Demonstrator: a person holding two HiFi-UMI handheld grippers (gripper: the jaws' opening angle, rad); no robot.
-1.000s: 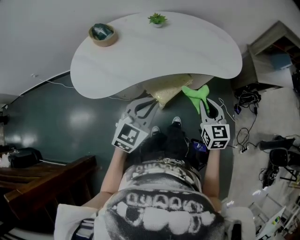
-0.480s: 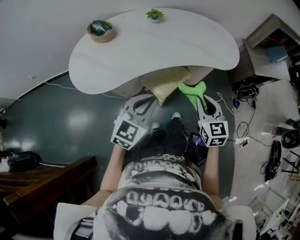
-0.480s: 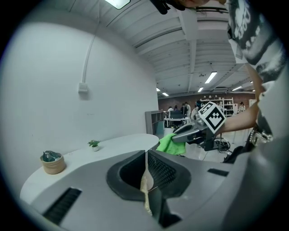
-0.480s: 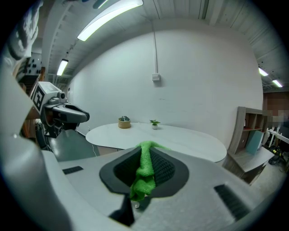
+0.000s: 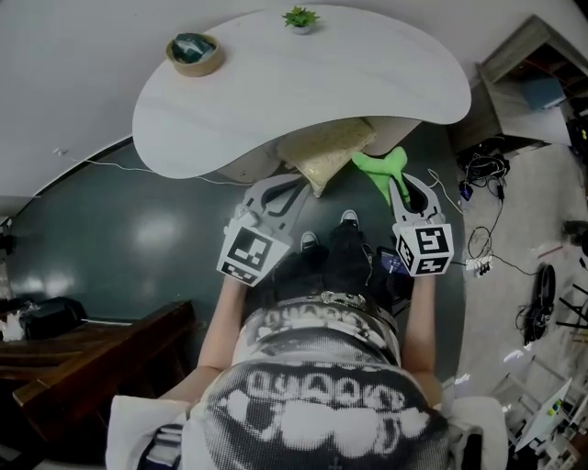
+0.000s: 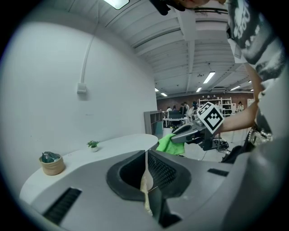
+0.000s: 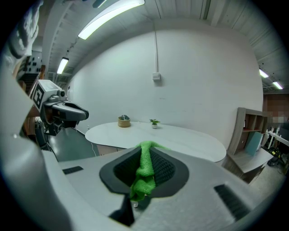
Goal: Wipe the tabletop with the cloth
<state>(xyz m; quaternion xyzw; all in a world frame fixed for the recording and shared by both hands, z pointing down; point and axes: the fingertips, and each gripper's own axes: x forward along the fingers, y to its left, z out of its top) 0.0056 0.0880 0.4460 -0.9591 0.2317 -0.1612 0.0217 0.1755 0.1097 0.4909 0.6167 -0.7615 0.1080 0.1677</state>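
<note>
A white kidney-shaped table (image 5: 303,83) stands in front of me. My left gripper (image 5: 299,184) is shut on a pale yellow cloth (image 5: 326,151) that hangs just below the table's near edge. In the left gripper view only a thin strip of that cloth (image 6: 145,189) shows between the closed jaws. My right gripper (image 5: 397,184) is shut on a green cloth (image 5: 381,170), also short of the near edge. The green cloth (image 7: 144,173) is bunched between the jaws in the right gripper view. Both grippers are held off the tabletop.
A small basket (image 5: 194,52) sits at the table's far left and a little potted plant (image 5: 299,18) at its far edge. A shelf unit (image 5: 542,73) and floor cables (image 5: 482,184) lie to the right. Dark wooden furniture (image 5: 83,358) is at lower left.
The table sits slightly higher in the head view than before. Both grippers remain shut on their cloths near the table's front edge, hardly shifted.
</note>
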